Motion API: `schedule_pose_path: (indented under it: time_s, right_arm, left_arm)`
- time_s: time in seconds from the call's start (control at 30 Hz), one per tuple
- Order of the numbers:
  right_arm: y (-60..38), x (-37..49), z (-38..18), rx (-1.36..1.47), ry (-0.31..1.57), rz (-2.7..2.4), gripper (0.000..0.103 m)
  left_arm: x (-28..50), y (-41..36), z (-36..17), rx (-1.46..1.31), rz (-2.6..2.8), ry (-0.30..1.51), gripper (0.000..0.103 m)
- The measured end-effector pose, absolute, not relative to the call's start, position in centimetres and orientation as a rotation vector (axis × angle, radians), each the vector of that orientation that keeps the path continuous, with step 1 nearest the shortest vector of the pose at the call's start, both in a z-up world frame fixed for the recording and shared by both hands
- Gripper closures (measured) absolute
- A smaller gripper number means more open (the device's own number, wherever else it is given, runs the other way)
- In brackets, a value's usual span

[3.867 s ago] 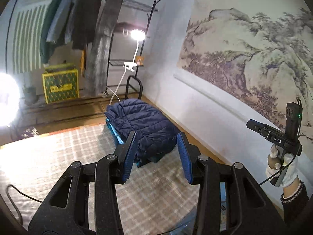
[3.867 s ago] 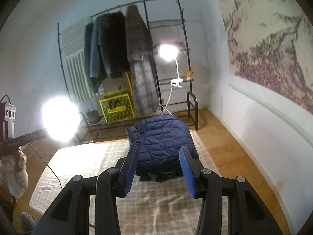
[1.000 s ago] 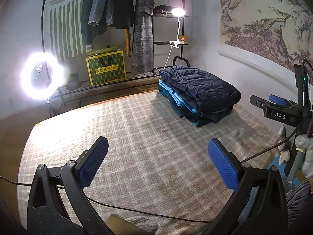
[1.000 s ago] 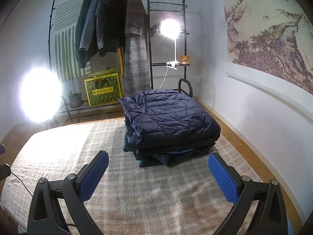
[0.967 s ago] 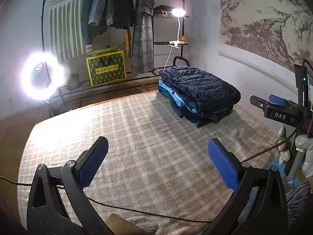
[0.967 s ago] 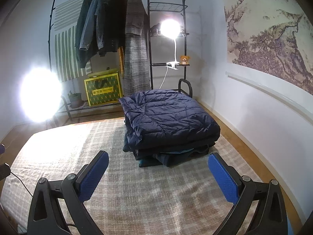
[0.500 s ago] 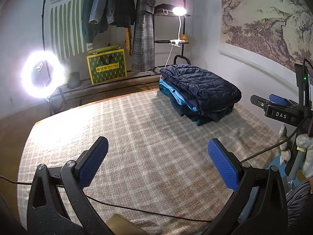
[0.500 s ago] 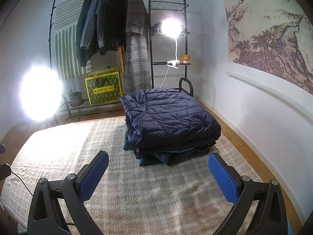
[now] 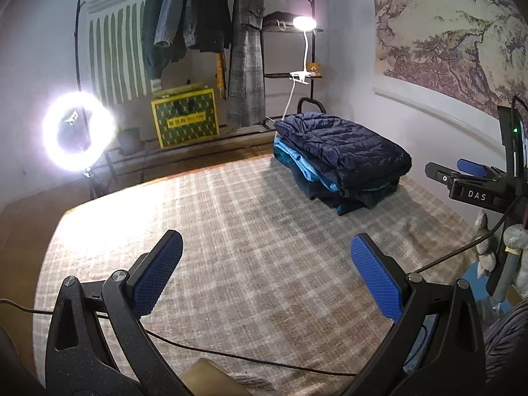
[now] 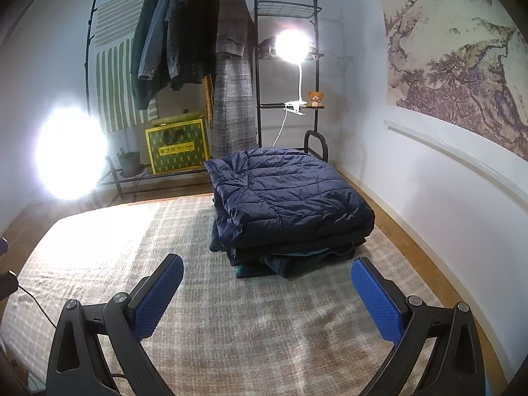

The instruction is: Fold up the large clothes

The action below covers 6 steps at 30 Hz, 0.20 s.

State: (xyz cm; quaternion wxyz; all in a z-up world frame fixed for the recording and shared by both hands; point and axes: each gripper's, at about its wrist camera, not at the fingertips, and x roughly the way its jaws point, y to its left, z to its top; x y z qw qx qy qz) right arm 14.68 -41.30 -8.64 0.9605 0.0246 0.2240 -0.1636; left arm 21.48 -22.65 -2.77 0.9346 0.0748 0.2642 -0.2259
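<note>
A folded navy quilted jacket (image 10: 290,194) tops a stack of folded clothes (image 10: 290,257) on the far right part of a plaid rug (image 10: 231,323). In the left wrist view the same jacket (image 9: 343,145) lies over a light blue garment (image 9: 303,165). My left gripper (image 9: 267,274) is open above the rug, well short of the stack, nothing between its blue pads. My right gripper (image 10: 267,290) is open too, just in front of the stack, holding nothing. The right gripper's body (image 9: 475,188) shows at the right edge of the left wrist view, held by a gloved hand (image 9: 508,247).
A clothes rack (image 10: 204,49) with several hanging coats stands at the back wall, a yellow-green box (image 10: 176,150) under it. A ring light (image 9: 77,132) glares at left, a clip lamp (image 10: 293,46) on the shelf. A black cable (image 9: 231,356) crosses the rug's near part.
Since 3.9 s ago both grippers have opened wide and drawn back from the stack. Over the last second the views barely shift.
</note>
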Motion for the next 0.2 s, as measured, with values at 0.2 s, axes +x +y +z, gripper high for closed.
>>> schedule_pose_path:
  time_s: [0.2]
  right_arm:
    - [-41.4,14.65,-8.6,0.053,0.45,-0.331,0.0]
  left_arm:
    - [21.91,-21.9,-2.64,0.124,-0.438,0.552,0.0]
